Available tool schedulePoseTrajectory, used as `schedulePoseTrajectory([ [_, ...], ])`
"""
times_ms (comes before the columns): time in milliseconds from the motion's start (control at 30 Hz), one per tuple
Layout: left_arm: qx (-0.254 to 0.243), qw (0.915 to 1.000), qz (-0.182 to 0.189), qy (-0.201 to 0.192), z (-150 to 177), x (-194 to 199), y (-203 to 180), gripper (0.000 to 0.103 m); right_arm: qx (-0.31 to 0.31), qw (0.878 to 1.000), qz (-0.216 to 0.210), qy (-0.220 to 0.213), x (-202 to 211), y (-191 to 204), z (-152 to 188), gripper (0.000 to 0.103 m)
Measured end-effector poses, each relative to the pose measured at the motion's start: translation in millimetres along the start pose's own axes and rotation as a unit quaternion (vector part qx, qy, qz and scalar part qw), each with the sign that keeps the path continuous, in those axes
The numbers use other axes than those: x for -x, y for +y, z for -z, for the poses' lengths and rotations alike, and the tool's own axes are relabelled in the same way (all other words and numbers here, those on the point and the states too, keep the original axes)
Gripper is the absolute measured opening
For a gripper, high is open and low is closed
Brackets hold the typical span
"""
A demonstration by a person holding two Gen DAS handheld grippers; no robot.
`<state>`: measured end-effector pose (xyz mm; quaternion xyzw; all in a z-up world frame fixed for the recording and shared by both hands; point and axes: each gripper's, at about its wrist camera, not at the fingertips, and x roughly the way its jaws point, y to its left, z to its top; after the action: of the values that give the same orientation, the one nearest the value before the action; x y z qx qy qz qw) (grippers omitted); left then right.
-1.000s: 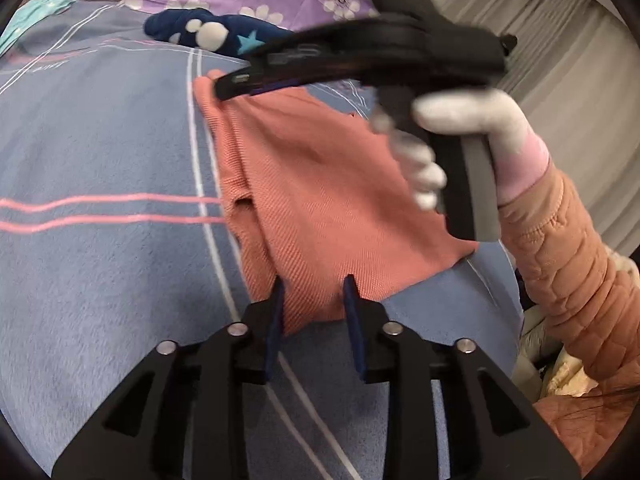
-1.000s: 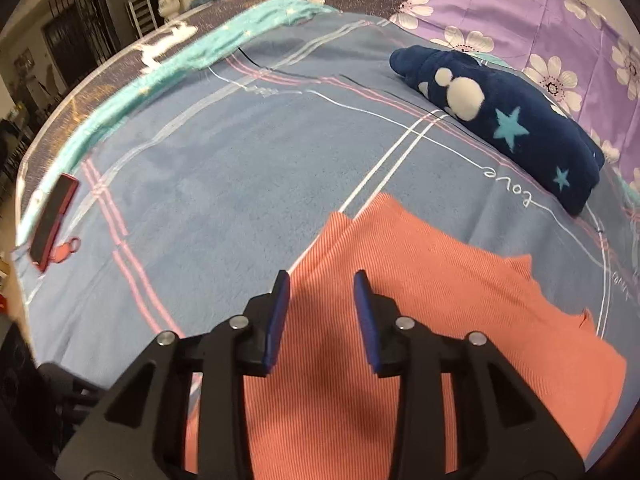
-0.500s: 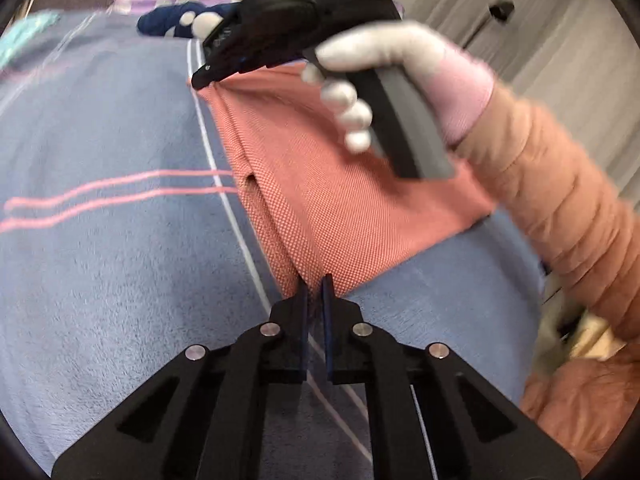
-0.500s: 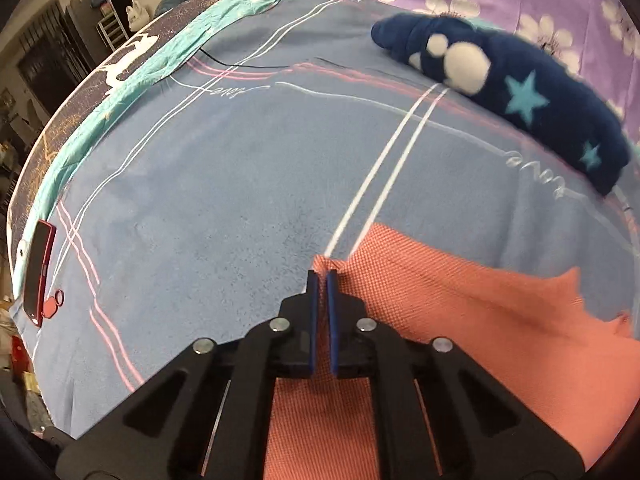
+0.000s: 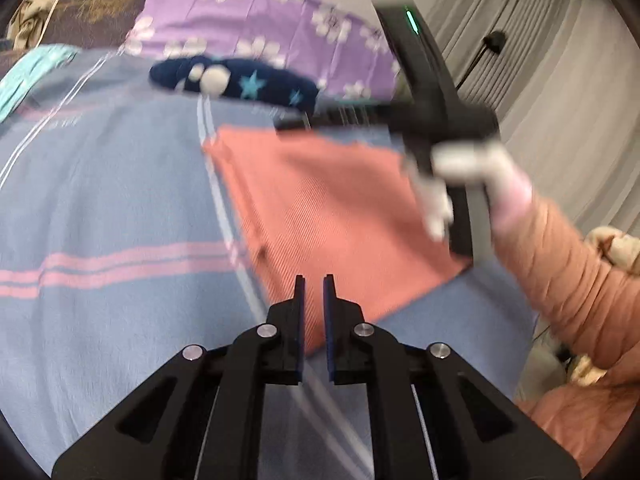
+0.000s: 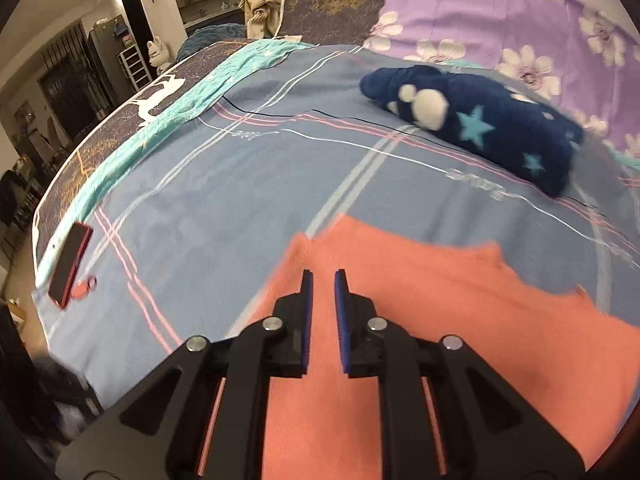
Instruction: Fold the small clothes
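Now that both sets of tongs have parted again, where half a second ago each was pinched on a corner of the cloth, you have let go of the orange garment point(image 5: 340, 216) and lifted clear of it. Your left gripper point(image 5: 313, 284) shows a narrow gap between its blue pads with nothing in it, hanging over the near corner; your right gripper point(image 6: 323, 280) stands likewise slightly apart and empty above the far corner. The garment lies flat on the blue striped bedsheet point(image 5: 100, 184), doubled along its left edge, where a second layer shows in the left wrist view. Judged from this, one fold is laid and released; a further fold across the length probably remains.

Edges: the folded side runs beside the white stripe of the sheet; the opposite side, near your gloved right hand point(image 5: 464, 168), is ragged, with a small notch visible in the right wrist view. The near corner is sharp and free to grasp.

Room: a broad stretch of sheet lies open to the left of the garment. A navy starred bundle point(image 6: 480, 128) sits beyond the far edge, near but not touching. A red phone point(image 6: 70, 268) rests well apart at the bed's side. The purple flowered pillow point(image 6: 520, 20) bounds the far end.
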<state>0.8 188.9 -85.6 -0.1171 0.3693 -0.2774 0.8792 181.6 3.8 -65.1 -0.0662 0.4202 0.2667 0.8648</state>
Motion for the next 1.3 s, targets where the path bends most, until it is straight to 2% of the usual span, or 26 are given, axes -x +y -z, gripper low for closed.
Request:
schedulePoseTrajectory([
  [67,-0.008,0.9999,0.012,-0.002,-8.4,-8.8,-5.7,0.008,-0.016,1.000,0.005,-0.007,12.9,-8.8,18.3,0.012],
  [133,-0.012,0.9995,0.007,0.028,-10.6,-33.3,-8.3,0.011,-0.038,0.999,0.004,-0.003,15.6,-19.4,35.5,0.012],
  [167,-0.011,0.9988,-0.011,0.047,-8.5,-46.8,-10.5,0.017,-0.042,0.999,0.005,0.004,13.8,-24.0,41.2,0.012],
  [200,-0.009,0.9963,-0.046,0.073,-4.7,-61.8,-5.6,0.019,-0.051,0.998,0.011,0.020,5.3,-29.6,51.0,0.012],
  [233,-0.008,0.9943,-0.062,0.087,0.7,-73.7,-2.0,0.017,-0.063,0.997,0.016,0.035,-4.8,-35.0,58.9,0.012],
  [267,-0.003,0.9960,-0.051,0.072,2.5,-70.1,1.5,0.017,-0.072,0.997,0.011,0.035,-10.4,-38.4,64.3,0.012],
  [333,0.015,0.9963,-0.047,0.071,2.1,-63.4,6.3,0.017,-0.067,0.998,0.000,0.011,-11.4,-40.1,70.0,0.012],
  [433,0.015,0.9965,-0.049,0.066,4.8,-61.8,4.6,0.017,-0.072,0.997,-0.006,0.017,-8.7,-41.6,67.8,0.012],
  [500,0.020,0.9966,-0.053,0.059,2.1,-54.0,3.1,0.018,-0.079,0.997,-0.012,0.014,2.1,-43.3,68.6,0.012],
  [567,0.025,0.9970,-0.059,0.043,0.9,-46.1,4.9,0.021,-0.076,0.997,-0.011,-0.011,20.4,-43.4,73.0,0.013],
  [633,0.042,0.9971,-0.058,0.026,-3.6,-34.4,11.8,0.024,-0.063,0.997,0.003,-0.042,47.0,-45.9,85.7,0.026],
  [667,0.048,0.9968,-0.060,0.022,-6.2,-34.3,14.3,0.028,-0.063,0.997,0.012,-0.050,57.4,-48.0,92.8,0.041],
  [700,0.051,0.9963,-0.065,0.020,-6.8,-30.8,15.8,0.030,-0.064,0.996,0.021,-0.057,67.3,-51.0,100.9,0.046],
  [800,0.058,0.9944,-0.086,0.021,-9.3,-30.7,25.4,0.036,-0.055,0.995,0.053,-0.063,90.8,-54.3,130.1,0.045],
  [900,0.085,0.9920,-0.090,0.025,-14.0,-38.1,39.7,0.038,-0.022,0.994,0.082,-0.062,102.9,-42.3,156.5,0.045],
  [1000,0.111,0.9901,-0.082,0.022,-26.1,-41.0,51.5,0.040,0.041,0.994,0.085,-0.062,104.6,-6.6,172.0,0.045],
  [1067,0.113,0.9911,-0.066,0.025,-38.4,-45.3,54.7,0.050,0.083,0.992,0.078,-0.058,99.7,21.4,175.1,0.049],
  [1200,0.116,0.9905,-0.058,0.047,-66.9,-69.3,67.1,0.052,0.186,0.980,0.057,-0.051,81.3,85.7,180.9,0.051],
  [1267,0.128,0.9886,-0.054,0.057,-77.3,-82.7,76.3,0.052,0.220,0.972,0.069,-0.048,70.9,103.7,183.1,0.051],
  [1300,0.136,0.9878,-0.038,0.067,-81.6,-92.2,81.0,0.052,0.237,0.967,0.080,-0.045,65.1,111.6,182.6,0.051],
])
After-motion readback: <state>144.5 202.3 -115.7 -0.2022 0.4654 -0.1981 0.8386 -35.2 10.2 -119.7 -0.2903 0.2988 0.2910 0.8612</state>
